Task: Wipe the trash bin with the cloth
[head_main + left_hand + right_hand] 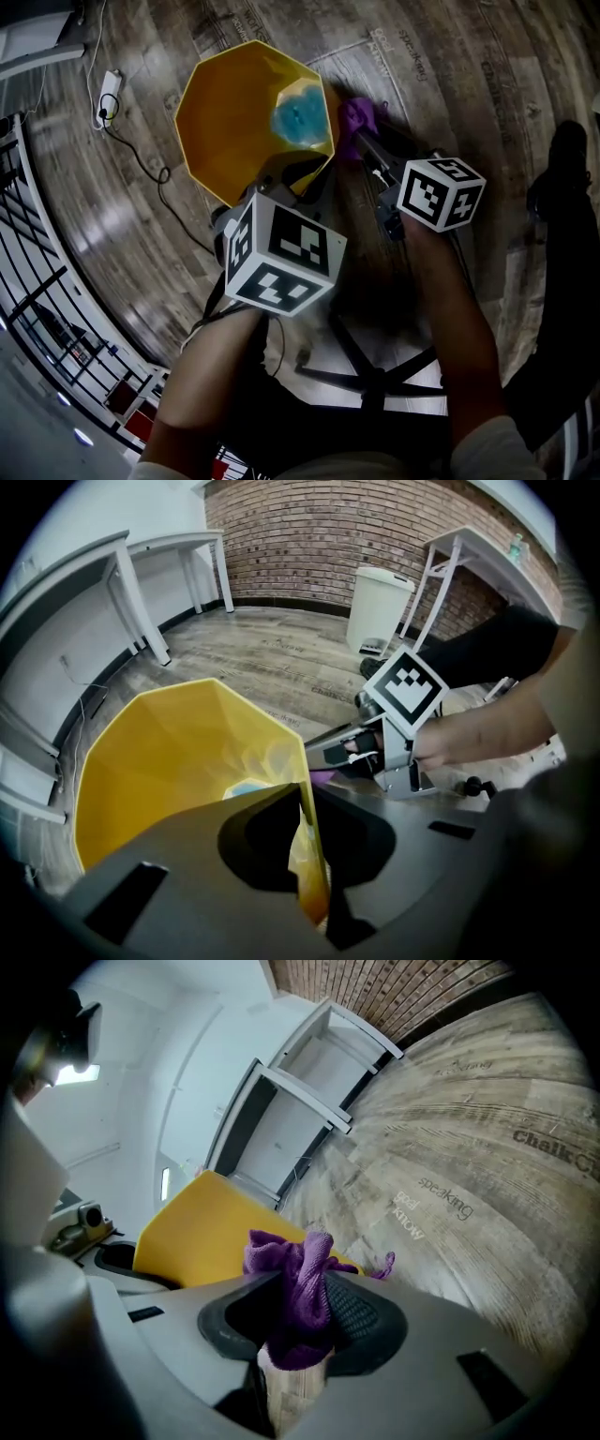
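Observation:
The yellow faceted trash bin [246, 112] stands on the wooden floor, with a light blue patch [300, 118] showing deep inside it. My left gripper [298, 180] reaches down onto the bin's near rim. In the left gripper view its jaws [305, 803] are shut on the thin yellow wall [178, 752]. My right gripper [364, 148] is at the bin's right side, outside it, shut on a crumpled purple cloth [361, 116]. In the right gripper view the cloth [298, 1283] bunches up between the pads, right next to the bin's outer wall [202, 1232].
A white lidded bin [380, 604] and white desks [122, 564] stand by the brick wall. A power strip with its cable [108, 98] lies on the floor left of the yellow bin. A black chair base [375, 375] is under me, and a railing [37, 291] is at the far left.

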Demonstrator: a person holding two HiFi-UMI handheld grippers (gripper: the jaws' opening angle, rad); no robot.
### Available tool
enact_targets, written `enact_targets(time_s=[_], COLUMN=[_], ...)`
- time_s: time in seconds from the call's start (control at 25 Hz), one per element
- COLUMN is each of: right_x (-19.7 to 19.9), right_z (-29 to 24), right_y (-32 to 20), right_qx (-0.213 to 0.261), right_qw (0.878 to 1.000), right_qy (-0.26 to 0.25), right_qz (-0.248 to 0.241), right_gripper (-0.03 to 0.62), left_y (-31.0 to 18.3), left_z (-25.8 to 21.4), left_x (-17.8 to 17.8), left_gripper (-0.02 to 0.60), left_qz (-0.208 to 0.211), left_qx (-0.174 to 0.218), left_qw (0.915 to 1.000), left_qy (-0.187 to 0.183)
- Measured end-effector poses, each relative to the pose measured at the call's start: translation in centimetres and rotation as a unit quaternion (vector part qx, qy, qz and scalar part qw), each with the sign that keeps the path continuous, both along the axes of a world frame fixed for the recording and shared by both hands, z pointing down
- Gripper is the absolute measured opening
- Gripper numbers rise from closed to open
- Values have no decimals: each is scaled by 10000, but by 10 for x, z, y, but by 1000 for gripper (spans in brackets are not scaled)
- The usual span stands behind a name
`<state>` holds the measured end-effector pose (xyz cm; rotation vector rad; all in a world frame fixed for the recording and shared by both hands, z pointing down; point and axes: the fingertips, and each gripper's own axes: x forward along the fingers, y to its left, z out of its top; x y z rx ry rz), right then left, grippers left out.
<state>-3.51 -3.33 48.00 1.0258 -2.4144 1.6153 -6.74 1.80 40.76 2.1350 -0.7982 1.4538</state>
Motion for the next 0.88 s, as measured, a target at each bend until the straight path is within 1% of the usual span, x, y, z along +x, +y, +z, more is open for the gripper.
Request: enact_targets(time_s=[0.16, 0.28, 0.56, 0.68, 0.8, 0.88], right_x=[-3, -6, -5, -7, -10, -12], right_z=[30, 56, 118, 136, 144, 146], right_y=[-3, -4, -7, -12, -15, -17], right_qx=[-159, -363, -790, -806, -672, -602], right_qw=[9993, 9978, 9861, 9781, 9694, 9637], right_qy=[330, 552, 1413, 1852, 2243, 2438], right_qz=[-63, -107, -362, -512, -731, -903], right_gripper=[140, 140, 140, 140, 140, 140], left_y=[0, 1, 4, 4, 4, 4], left_z=[-1, -1, -2, -2, -1, 0], left_x=[0, 1, 2, 2, 0, -3], left_gripper=[20, 20, 20, 20, 21, 21], left_qz=[-59, -89, 51, 63, 63, 136], left_qx=[-23, -40, -42, -19, -30, 26], left_qw=[9999, 9998, 9998, 9997, 9997, 9997], left_qy=[89, 165, 209, 235, 243, 178])
